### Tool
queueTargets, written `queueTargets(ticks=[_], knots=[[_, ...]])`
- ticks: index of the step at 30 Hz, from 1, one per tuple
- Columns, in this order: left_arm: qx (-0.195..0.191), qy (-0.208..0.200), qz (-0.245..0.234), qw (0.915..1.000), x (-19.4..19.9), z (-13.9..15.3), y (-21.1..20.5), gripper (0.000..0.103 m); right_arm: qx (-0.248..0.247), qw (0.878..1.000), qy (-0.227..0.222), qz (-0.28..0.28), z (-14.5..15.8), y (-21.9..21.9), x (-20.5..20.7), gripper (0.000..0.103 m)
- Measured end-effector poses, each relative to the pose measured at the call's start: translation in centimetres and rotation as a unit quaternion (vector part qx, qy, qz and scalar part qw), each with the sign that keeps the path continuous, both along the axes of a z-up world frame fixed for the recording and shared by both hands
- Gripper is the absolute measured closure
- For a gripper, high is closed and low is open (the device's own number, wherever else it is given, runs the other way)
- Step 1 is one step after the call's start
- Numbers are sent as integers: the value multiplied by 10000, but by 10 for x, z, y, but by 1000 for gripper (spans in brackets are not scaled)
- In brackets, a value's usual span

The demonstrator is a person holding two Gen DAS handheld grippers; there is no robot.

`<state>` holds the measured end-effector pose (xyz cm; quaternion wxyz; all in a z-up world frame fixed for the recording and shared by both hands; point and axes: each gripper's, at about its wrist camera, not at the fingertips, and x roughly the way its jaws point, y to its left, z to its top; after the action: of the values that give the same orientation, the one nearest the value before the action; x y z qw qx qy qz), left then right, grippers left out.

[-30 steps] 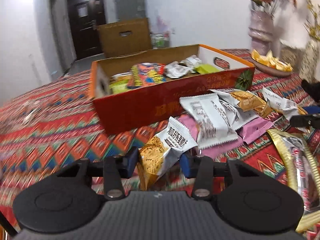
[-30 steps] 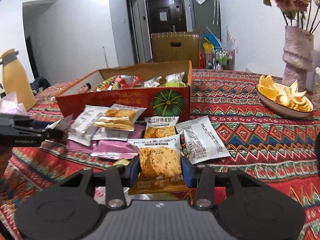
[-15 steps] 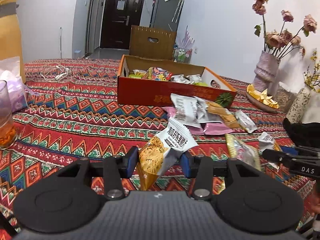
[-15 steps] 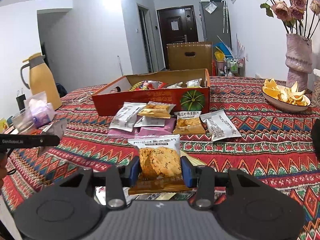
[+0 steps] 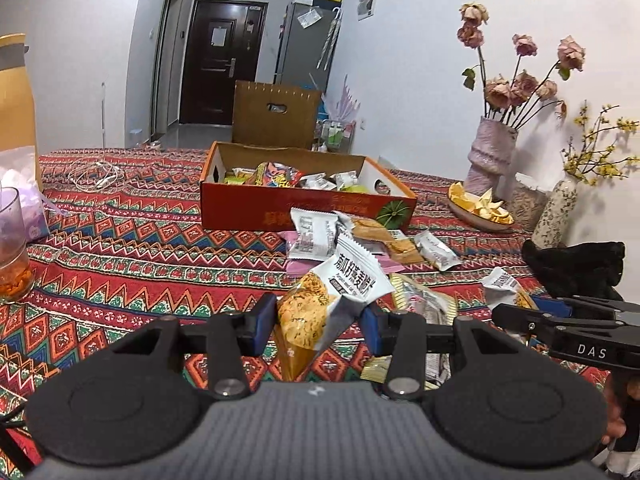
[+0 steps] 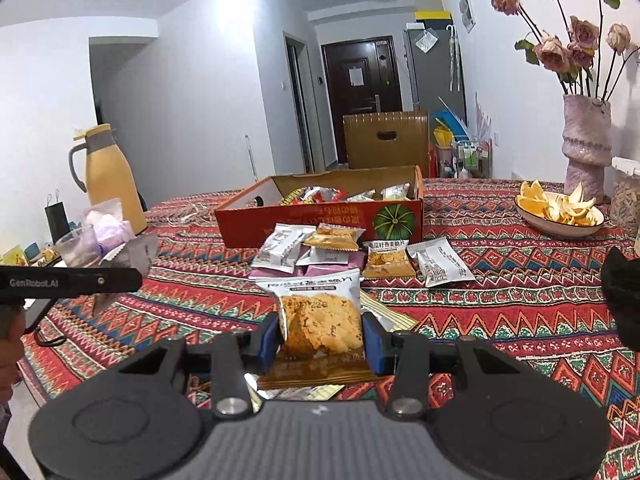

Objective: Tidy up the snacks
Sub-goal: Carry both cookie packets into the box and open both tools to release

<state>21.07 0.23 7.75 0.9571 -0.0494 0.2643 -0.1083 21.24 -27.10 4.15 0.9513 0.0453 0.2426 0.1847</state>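
Observation:
My left gripper [image 5: 320, 322] is shut on a white-and-orange cracker packet [image 5: 324, 304], held tilted above the patterned tablecloth. My right gripper [image 6: 320, 336] is shut on a similar cracker packet [image 6: 320, 312], held upright and flat between the blue pads. The orange cardboard box [image 5: 256, 210] [image 6: 320, 220] stands farther back on the table with several snacks inside. A loose pile of snack packets [image 5: 360, 240] [image 6: 332, 248] lies in front of the box. The right gripper's arm [image 5: 568, 332] shows at the right of the left wrist view; the left one [image 6: 68, 280] shows at the left of the right wrist view.
A bowl of orange peel [image 6: 560, 212] and a vase of dried roses [image 6: 586, 144] stand at the right. A yellow thermos [image 6: 108, 176], a glass [image 5: 12, 244] and a tissue bag sit at the left. White cable [image 5: 96, 174] lies behind.
Both grippers have drawn back from the box and risen a little, each keeping its packet. The box and the pile now look smaller and farther away.

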Motion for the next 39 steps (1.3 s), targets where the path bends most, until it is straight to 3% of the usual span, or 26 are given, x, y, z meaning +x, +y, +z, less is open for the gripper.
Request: queueTargets(ticks=[11, 21, 30, 39], knots=[[-35, -22, 40, 10000, 8, 3, 4, 59, -2, 10000, -52, -14, 2, 4, 5, 61], [-23, -180, 30, 9998, 60, 19, 9, 59, -195, 9997, -142, -8, 12, 10, 49, 61], [-42, -127, -224, 9997, 171, 41, 0, 59, -103, 9993, -304, 176, 42, 13, 140, 61], [-175, 643, -485, 9966, 318, 15, -26, 59, 27, 9995, 275, 152, 30, 31, 284, 61]])
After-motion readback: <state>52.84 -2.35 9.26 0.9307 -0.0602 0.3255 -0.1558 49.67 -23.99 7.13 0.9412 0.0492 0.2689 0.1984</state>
